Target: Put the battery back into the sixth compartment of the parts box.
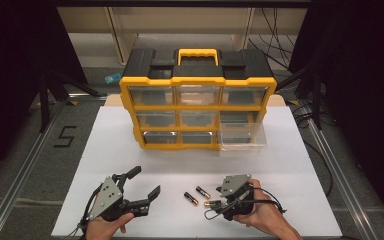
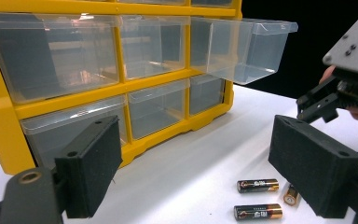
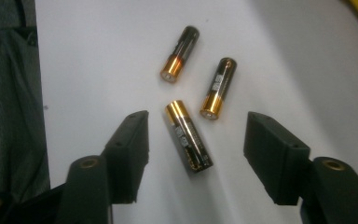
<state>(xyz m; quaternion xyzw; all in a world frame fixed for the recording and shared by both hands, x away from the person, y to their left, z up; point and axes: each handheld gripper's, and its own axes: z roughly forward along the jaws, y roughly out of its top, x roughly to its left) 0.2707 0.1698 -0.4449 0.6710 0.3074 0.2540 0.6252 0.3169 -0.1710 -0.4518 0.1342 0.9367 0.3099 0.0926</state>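
Three black-and-gold AA batteries lie on the white board [image 1: 290, 170] near its front edge. In the right gripper view one battery [image 3: 189, 142] lies between the jaws of my right gripper [image 3: 196, 135]. The pads stand apart from it on both sides, so the gripper is open. The other two batteries [image 3: 179, 53] [image 3: 218, 87] lie just beyond it. From above, my right gripper [image 1: 215, 205] points left over that battery [image 1: 211, 203]. My left gripper [image 1: 145, 181] rests open at the front left with nothing between its pads [image 2: 91, 168].
A yellow and black drawer cabinet [image 1: 197, 105] with clear drawers stands at the back of the board. Its bottom-right drawer [image 1: 242, 137] is pulled out and looks empty. Metal rails run along both sides of the table.
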